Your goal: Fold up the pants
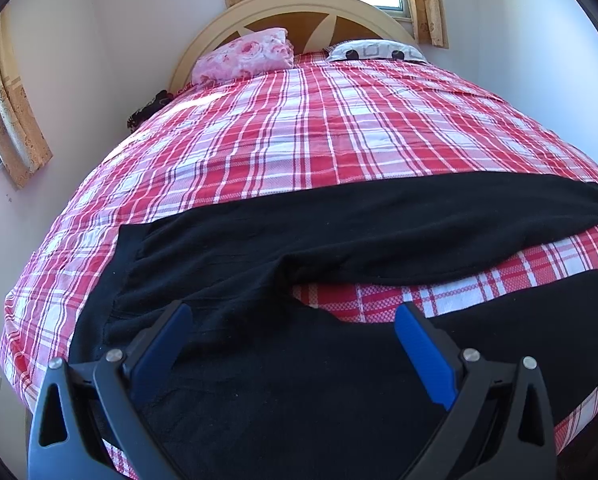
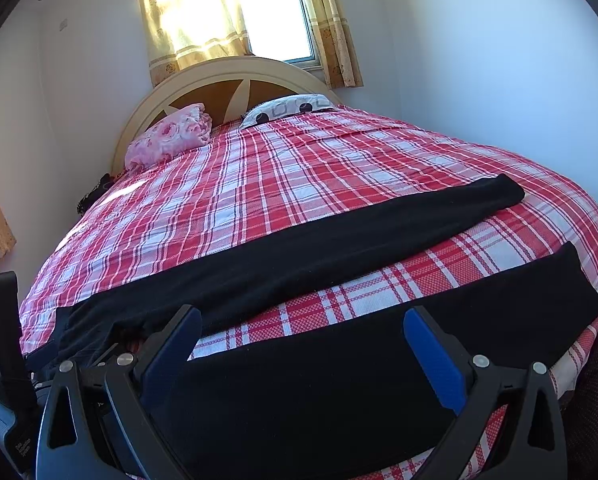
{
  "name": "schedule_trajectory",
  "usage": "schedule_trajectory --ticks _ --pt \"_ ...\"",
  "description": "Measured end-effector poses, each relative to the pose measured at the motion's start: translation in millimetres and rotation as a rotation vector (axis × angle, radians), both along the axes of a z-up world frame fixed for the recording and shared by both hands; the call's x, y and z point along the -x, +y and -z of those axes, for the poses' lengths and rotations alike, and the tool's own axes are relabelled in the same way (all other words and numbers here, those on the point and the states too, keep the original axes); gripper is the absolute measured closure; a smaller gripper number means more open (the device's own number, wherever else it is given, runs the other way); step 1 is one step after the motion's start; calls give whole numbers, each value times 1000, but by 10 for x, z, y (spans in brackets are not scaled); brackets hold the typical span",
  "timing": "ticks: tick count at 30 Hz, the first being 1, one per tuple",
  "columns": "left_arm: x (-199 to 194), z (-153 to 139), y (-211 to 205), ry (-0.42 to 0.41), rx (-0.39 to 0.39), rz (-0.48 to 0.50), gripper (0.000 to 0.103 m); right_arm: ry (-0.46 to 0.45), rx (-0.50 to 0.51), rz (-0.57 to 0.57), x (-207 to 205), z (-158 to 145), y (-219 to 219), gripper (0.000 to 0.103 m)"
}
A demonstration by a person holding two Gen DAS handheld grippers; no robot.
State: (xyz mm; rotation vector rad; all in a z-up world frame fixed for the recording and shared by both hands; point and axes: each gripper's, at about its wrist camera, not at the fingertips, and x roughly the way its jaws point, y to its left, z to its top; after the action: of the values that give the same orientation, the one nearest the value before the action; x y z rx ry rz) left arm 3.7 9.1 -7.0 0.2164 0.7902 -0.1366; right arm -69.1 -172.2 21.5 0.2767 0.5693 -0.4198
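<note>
Pants (image 1: 339, 232) — black, soft knit, 2 legs splayed flat on plaid sheet (image 1: 299, 128); both grippers' fingers wide.

A home bedroom: a wide bed (image 2: 299, 184) under a red plaid sheet, a rounded headboard (image 2: 219, 80) at the far end, two pillows (image 2: 171, 132) against it, and a curtained window (image 2: 277, 16) in plain white walls.

A bedroom with a wide bed under a bright window

Red-and-white plaid bedsheet (image 2: 299, 168), pink rose-print pillow (image 2: 171, 134), white circle-patterned pillow (image 2: 291, 108), arched cream wooden headboard (image 2: 203, 76), yellow floral curtains (image 2: 187, 20).
</note>
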Motion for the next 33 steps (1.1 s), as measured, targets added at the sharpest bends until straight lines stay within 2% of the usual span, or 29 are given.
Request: schedule_trajectory --ticks 33 --pt "-9 26 9 24 18 9 0 3 -6 -11 -41 -1 24 1"
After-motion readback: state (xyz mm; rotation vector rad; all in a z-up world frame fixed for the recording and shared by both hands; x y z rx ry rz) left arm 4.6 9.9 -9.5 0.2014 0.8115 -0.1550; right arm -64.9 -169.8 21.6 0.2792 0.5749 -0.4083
